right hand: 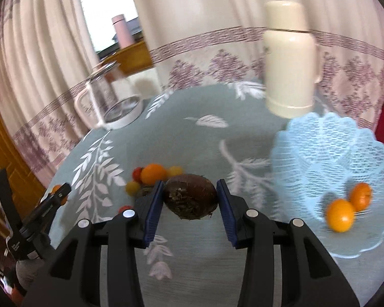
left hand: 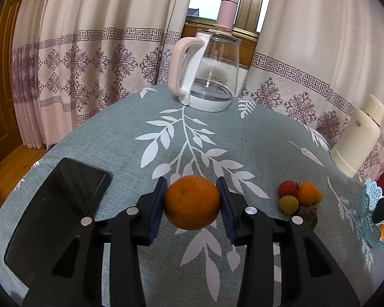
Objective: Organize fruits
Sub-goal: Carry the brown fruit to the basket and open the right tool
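L gripper (left hand: 192, 202) clamped on orange (left hand: 192, 203), held btwn pads above tabletop (left hand: 115, 138). R gripper (right hand: 190, 199) clamped on brown fruit (right hand: 189, 195), basket (right hand: 330, 153) to its right.

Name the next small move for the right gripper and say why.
Probably carry it rightward over the blue lace basket and lower it before letting go. The right gripper has its fingers closed on the dark brown fruit, the basket already holds two oranges, and the left gripper clamps its own large orange.
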A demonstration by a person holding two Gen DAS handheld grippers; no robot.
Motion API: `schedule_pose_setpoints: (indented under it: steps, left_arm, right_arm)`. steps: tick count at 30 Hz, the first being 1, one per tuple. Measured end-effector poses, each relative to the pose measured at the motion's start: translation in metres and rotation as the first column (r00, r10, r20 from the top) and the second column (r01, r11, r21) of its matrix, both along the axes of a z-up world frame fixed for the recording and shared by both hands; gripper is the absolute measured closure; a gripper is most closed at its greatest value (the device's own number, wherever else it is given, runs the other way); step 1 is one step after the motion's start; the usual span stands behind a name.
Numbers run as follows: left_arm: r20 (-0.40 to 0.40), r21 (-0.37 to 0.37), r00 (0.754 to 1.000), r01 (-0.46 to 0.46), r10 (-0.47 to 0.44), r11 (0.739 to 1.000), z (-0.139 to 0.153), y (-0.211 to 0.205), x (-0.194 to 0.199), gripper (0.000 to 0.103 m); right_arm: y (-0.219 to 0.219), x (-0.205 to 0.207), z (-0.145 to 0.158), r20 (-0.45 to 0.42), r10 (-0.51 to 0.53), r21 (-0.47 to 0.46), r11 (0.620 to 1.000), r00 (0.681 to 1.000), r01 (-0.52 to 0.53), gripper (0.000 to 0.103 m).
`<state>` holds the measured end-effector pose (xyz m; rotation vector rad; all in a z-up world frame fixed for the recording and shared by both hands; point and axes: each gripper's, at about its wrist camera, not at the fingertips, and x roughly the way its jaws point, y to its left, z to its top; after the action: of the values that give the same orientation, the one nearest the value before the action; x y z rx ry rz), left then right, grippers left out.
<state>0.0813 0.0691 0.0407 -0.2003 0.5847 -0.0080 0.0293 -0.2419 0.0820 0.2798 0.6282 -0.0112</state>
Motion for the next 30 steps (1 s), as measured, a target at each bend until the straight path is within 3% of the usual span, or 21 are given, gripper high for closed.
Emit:
schedule_pose_setpoints:
  steps: [9,18,30]
  left_arm:
    - [-0.004,-0.001,1.0,-0.002,0.002,1.0,0.0,0.0,0.0,0.062]
    - [-0.004,-0.004,1.0,-0.007,0.007,1.0,-0.001,0.001,0.0,0.062]
    - [-0.003,0.011,1.0,0.001,-0.001,1.0,0.0,-0.002,-0.003,0.062]
  right_arm:
    - [-0.066,-0.031,0.004,0.015,-0.173,0.033,0.985,0.985,0.172,0.06]
    - [-0.121,-0.064,-0.002,0.007,-0.328,0.039,0.944,0.945,0.327,0.06]
    - [-0.147,-0.074,-0.019,-0.024,-0.4,0.015,0.916,0.916,0.4,0.059]
